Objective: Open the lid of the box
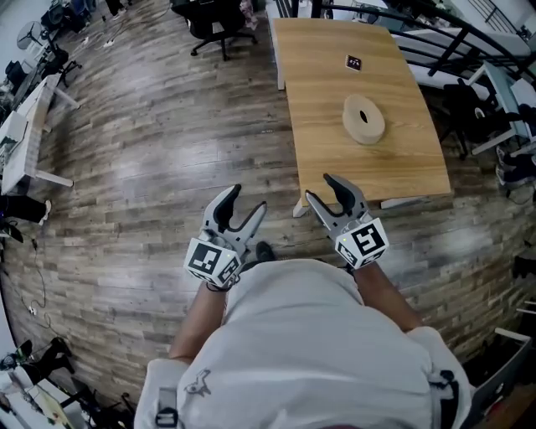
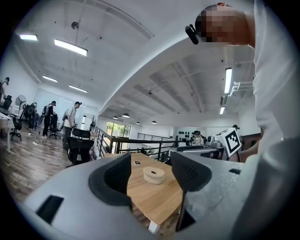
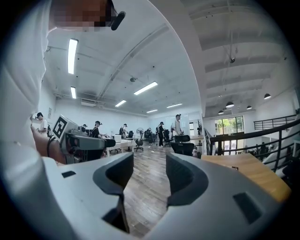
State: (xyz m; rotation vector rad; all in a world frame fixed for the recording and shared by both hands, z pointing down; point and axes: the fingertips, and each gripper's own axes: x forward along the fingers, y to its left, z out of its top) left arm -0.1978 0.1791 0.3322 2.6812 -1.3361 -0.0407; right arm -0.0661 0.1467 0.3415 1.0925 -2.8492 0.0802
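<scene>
Floor: grey-brown wood planks (image 1: 167, 126), open office; desks and railings at the edges.
Bench: one, pale wood (image 1: 327, 100), ahead and to the right of the person.
Box: one, round and pale (image 1: 363, 119), on the bench near its middle, well apart from both tongs.
Marker card: one, black and white (image 1: 353, 62), flat on the bench beyond the box.
Chair: one, black (image 1: 213, 21), on the floor beyond the bench's left end.
Left tongs (image 1: 249, 201): released, jaws apart, nothing between them; held over the floor.
Right tongs (image 1: 320, 188): released, jaws spread wide, nothing gripped; just off the bench's near corner.
People: several, far back among the desks.
</scene>
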